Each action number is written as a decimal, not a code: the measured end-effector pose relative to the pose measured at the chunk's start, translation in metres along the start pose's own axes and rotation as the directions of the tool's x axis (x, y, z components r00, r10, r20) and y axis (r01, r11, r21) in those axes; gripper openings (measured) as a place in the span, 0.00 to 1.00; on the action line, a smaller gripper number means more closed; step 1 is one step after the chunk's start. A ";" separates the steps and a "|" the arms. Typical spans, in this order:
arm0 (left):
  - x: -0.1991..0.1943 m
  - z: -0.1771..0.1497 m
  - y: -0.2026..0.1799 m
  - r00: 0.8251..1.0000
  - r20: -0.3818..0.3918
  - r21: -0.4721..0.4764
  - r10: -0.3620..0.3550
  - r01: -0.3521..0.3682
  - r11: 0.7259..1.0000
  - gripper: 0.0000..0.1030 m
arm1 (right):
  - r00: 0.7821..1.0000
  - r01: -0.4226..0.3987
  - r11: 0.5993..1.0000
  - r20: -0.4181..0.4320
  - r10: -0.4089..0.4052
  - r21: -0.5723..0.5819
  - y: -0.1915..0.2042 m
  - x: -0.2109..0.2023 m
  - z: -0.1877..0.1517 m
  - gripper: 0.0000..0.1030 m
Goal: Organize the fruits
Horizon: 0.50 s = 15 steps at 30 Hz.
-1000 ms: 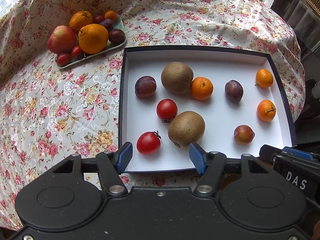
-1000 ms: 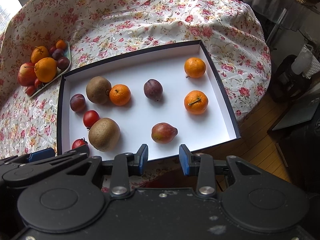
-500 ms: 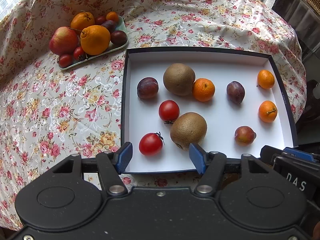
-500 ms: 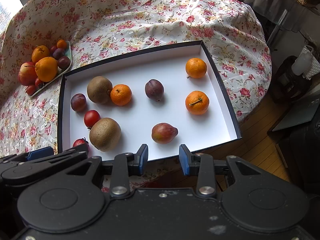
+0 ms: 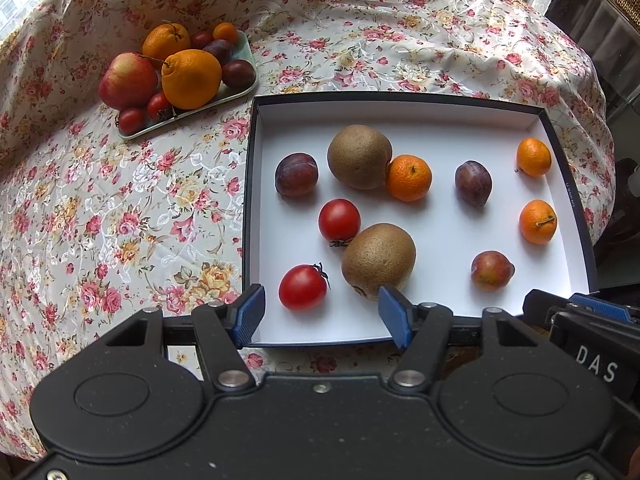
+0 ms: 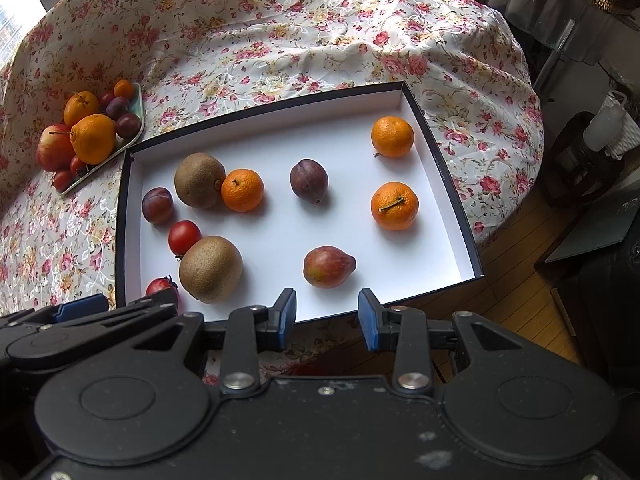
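- Right wrist view: the left gripper (image 6: 80, 308) hides most of the near tomato (image 6: 162, 285).
- Plate (image 5: 244, 90) fruit overlaps; count there unclear.
- Box (image 5: 400, 110) on the floral cloth (image 5: 120, 208) holds two kiwis, three mandarins, three plums, two tomatoes.
- Left gripper (image 5: 321, 314) and right gripper (image 6: 327, 318): fingers spread, holding nothing, above the box's near edge.

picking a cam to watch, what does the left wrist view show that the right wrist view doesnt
Only the left wrist view: the whole near tomato, and the left gripper open and empty.

Only the right wrist view: the wooden floor beside the table, and the right gripper open and empty; there the left gripper's arm hides half that tomato.

Both: the box, both kiwis, three tangerines, and the plate.
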State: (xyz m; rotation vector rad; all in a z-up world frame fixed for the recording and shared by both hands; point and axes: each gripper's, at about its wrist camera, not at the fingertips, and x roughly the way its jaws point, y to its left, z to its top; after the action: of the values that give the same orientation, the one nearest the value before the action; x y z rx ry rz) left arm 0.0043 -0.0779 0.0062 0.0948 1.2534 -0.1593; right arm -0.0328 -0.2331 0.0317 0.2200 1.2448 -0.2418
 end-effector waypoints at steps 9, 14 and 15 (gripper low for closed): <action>0.000 0.000 0.000 1.000 0.001 0.000 0.003 -0.003 1.000 0.64 | 1.000 -0.003 1.000 0.002 0.003 0.000 0.000 -0.001 0.000 0.36; 0.000 0.000 0.000 1.000 0.001 0.000 0.003 -0.003 1.000 0.64 | 1.000 -0.002 1.000 0.003 0.002 0.002 -0.001 0.000 -0.001 0.36; 0.000 0.000 0.000 1.000 0.001 0.000 0.003 -0.003 1.000 0.64 | 1.000 -0.002 1.000 0.002 0.002 0.002 -0.001 0.000 -0.001 0.36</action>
State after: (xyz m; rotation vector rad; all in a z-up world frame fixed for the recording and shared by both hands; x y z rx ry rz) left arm 0.0042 -0.0780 0.0063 0.0966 1.2522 -0.1572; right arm -0.0338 -0.2334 0.0316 0.2229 1.2421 -0.2413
